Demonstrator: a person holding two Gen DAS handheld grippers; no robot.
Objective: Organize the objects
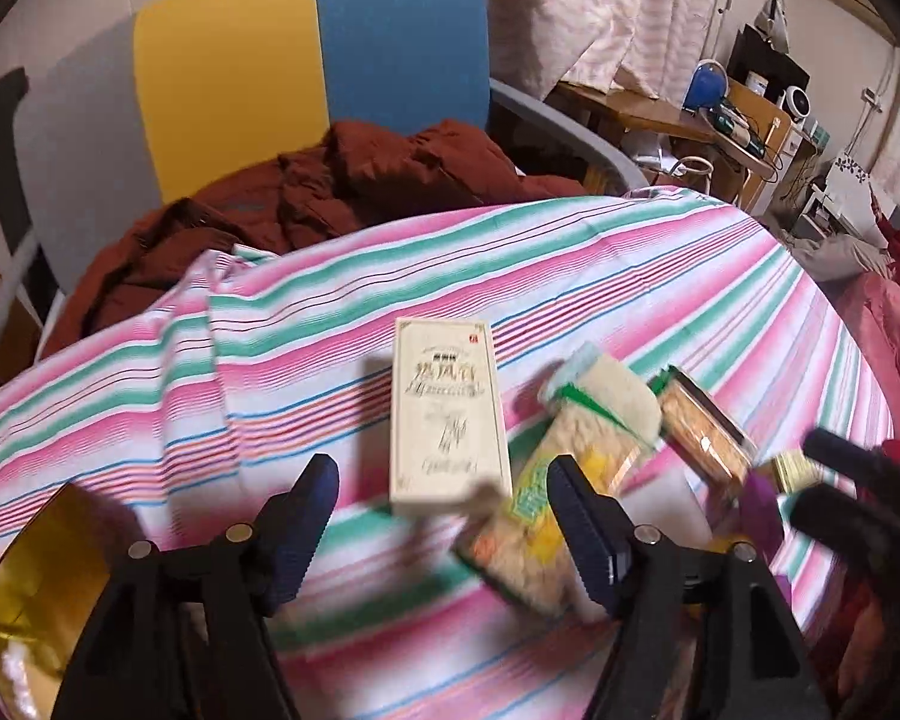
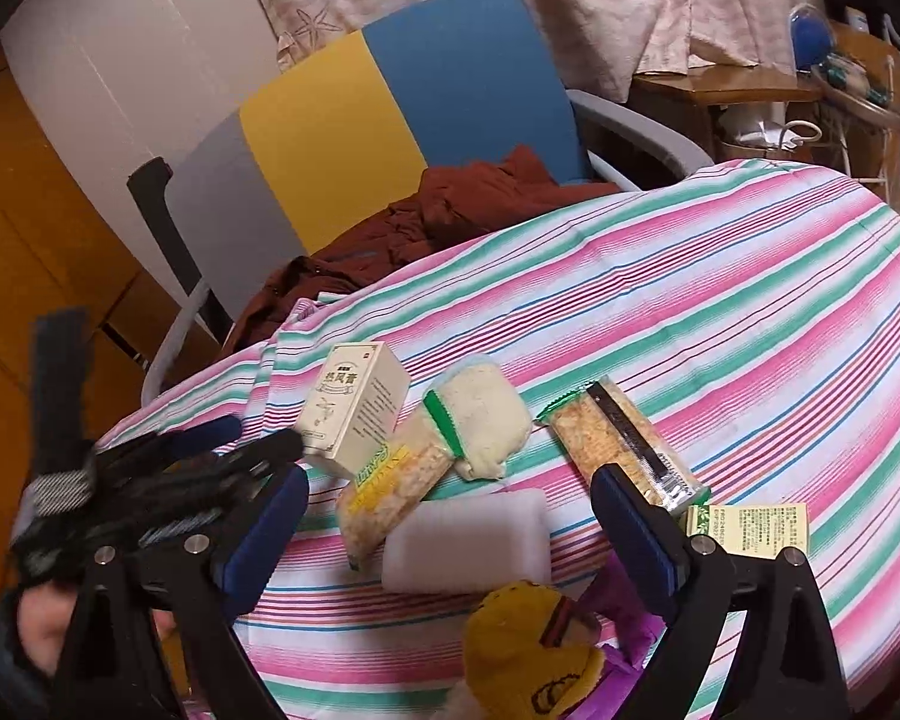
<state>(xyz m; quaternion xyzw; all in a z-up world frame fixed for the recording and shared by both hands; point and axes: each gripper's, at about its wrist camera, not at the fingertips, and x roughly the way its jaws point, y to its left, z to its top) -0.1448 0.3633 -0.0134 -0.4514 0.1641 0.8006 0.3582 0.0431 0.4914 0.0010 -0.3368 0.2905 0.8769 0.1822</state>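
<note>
Taking the cream box (image 2: 354, 405) as the landmark, the left gripper (image 1: 444, 501) hovers just in front of it, jaws spread and empty. Right of the box lie a yellow snack packet (image 2: 390, 486), a white pouch (image 2: 489, 420), a white foam block (image 2: 468, 540) and a cracker packet (image 2: 621, 444). Furthest right, the right gripper (image 2: 450, 531) hangs released over the foam block. The step looks like choosing a first item; next, one gripper must lower and close.
</note>
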